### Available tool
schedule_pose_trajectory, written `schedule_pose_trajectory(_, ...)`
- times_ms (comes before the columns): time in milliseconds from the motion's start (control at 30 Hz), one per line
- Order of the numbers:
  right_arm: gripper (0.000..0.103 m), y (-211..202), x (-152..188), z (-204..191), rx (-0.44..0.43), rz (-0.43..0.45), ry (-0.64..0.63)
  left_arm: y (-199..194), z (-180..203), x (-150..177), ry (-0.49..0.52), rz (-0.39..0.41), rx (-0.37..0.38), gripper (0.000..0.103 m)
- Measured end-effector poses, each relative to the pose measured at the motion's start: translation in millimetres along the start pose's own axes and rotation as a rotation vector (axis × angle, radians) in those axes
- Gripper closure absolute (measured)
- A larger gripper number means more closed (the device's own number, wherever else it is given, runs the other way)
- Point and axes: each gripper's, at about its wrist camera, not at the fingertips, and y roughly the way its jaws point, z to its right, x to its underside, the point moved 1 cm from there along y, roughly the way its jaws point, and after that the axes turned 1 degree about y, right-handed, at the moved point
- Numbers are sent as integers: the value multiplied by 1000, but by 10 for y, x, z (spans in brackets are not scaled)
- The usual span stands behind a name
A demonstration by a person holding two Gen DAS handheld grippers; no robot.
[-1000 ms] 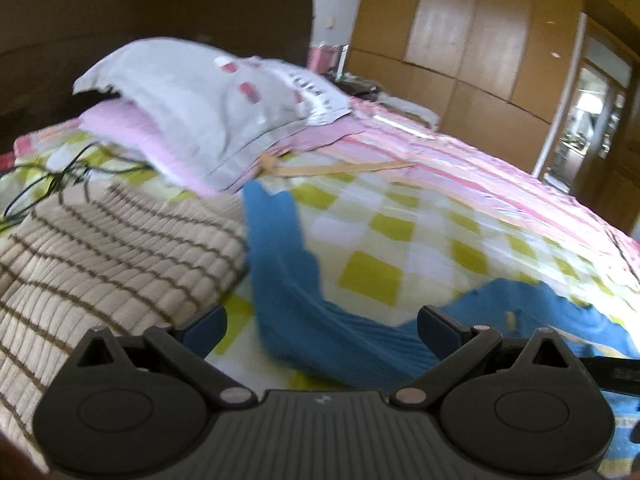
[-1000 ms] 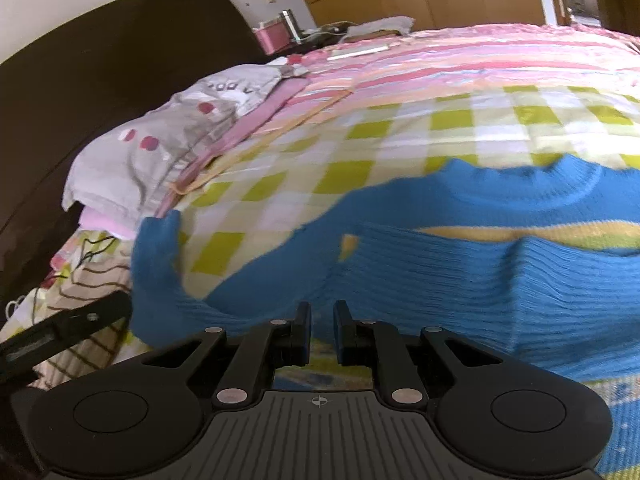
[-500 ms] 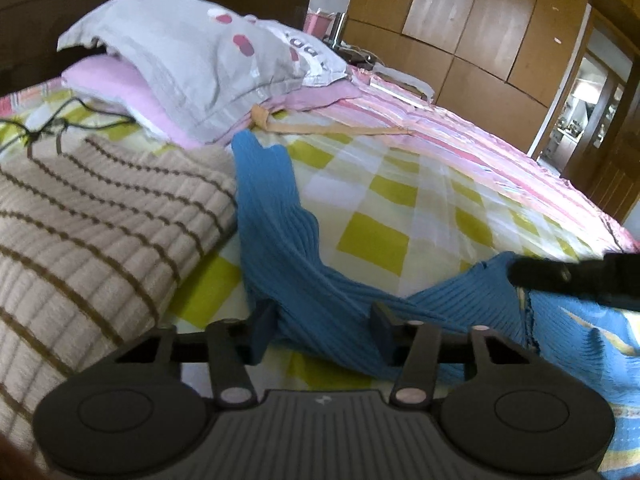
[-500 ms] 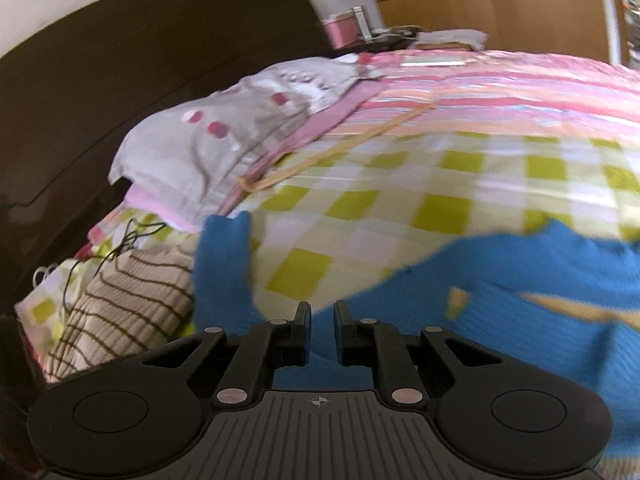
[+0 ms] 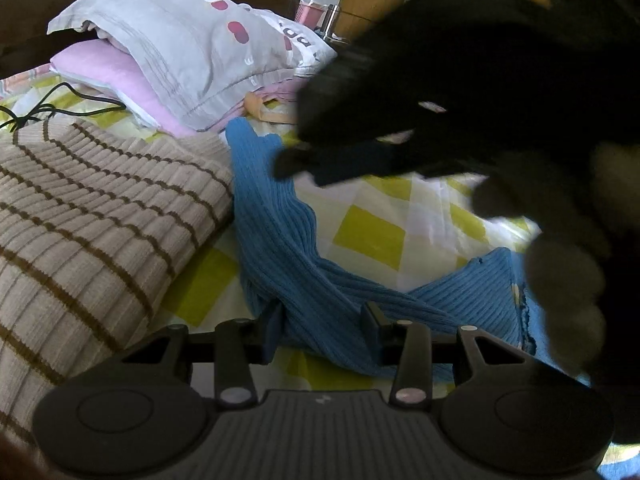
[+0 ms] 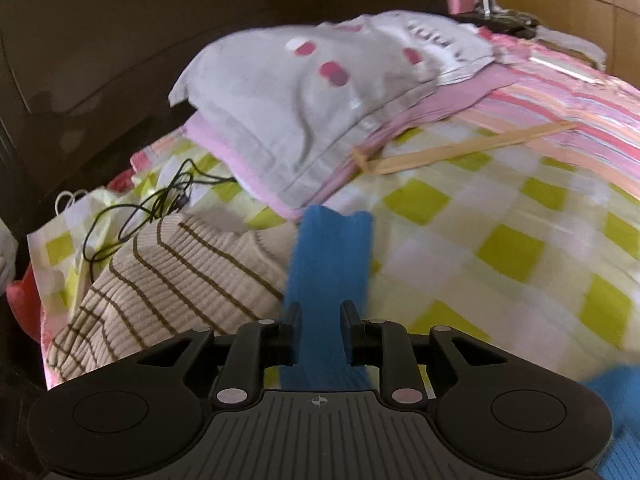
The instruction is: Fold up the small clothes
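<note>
**Blue sweater sleeve between both pairs of fingers**

The left gripper (image 5: pixel 322 330) sits low over the bed, its jaws closing, with a bunched fold of the blue sweater (image 5: pixel 304 280) lying between the two fingers. The left finger touches the knit; whether the right one presses it cannot be told for sure, though the cloth fills most of the gap. Ahead of these fingers the sleeve runs away over the yellow checked bedsheet (image 5: pixel 368 236) to its cuff, which ends just short of the pillows (image 5: pixel 192 40). To the left of the fingers, touching the sleeve's edge, lies a beige striped sweater (image 5: pixel 88 208). To the right, the blue body of the sweater spreads toward the picture's edge.

The right gripper (image 6: pixel 320 332) appears in the left view as a dark, blurred shape reaching in over the sleeve's far end. In its own view its jaws are opening, and the blue sleeve passes straight between the fingers and on ahead of them; narrow gaps show on both sides, so the pads do not press it. Left of these fingers is the striped sweater, with a black cable (image 6: pixel 140 212) beyond it. Ahead and to the right lies a tan strap (image 6: pixel 460 148) on the sheet, near the pillows.
</note>
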Motion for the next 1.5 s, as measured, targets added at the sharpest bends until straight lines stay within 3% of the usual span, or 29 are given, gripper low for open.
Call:
schedule_pose_trajectory(100, 70, 215, -106, -114, -5, -36, -42, 15, -38, -9, -10, -6, 10, 57)
schedule_pose_trajectory(400, 70, 634, -164, -279, 76, -140, -150, 51, -121, -9, -20, -20, 16, 57)
schedule_pose_trajectory(533, 93, 626, -168, -227, 66, -159, -122, 42, -114, 5, -3, -15, 9, 56)
schedule_pose_trajectory(667, 98, 424, -196, -142, 71, -107, -102, 37, -63, 8, 17, -6, 11, 47)
schedule_pose_trajectory(933, 98, -385, -143, 286, 23, 66, 87, -78, 109, 17, 89, 52, 48, 37)
schedule_pose_trajectory(1100, 98, -960, 171, 631, 17, 167, 236, -127, 233, 80, 126, 58, 95, 35)
schedule_pose_trajectory(1267, 98, -1326, 751, 1000, 83, 210, 376, -127, 365, 155, 188, 43, 138, 34)
schedule_pose_trajectory(1500, 90, -1316, 1532, 1341, 171, 111, 537, -108, 619, 335, 314, 2, 152, 34)
